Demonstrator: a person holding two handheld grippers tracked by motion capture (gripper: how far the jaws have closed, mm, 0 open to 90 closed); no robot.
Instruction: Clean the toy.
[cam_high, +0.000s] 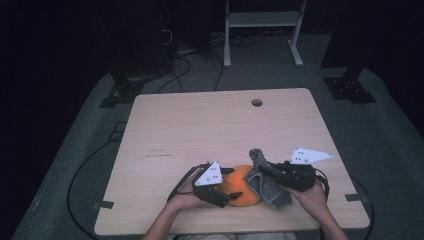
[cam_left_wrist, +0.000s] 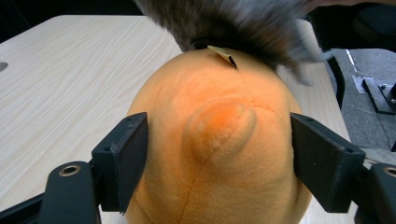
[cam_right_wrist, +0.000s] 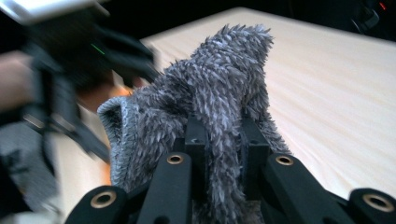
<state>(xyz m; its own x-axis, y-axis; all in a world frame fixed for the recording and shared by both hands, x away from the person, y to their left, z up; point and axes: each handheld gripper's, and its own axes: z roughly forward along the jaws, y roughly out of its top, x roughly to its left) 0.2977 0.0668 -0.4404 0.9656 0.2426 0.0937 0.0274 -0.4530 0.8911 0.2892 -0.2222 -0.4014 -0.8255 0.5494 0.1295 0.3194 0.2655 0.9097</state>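
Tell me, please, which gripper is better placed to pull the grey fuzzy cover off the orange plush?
The right gripper: its jaws already pinch the grey fuzzy cover. The left gripper straddles the orange plush, suited to steadying it.

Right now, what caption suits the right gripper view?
Right gripper clamped on a fuzzy grey knitted sock above the pale wooden table.

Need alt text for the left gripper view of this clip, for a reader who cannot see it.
Two black jaws flank an orange plush toy on a light wood table, one on each side, with a rounded nub on the plush facing the camera. A blurred grey fuzzy cloth lies across the plush's far end.
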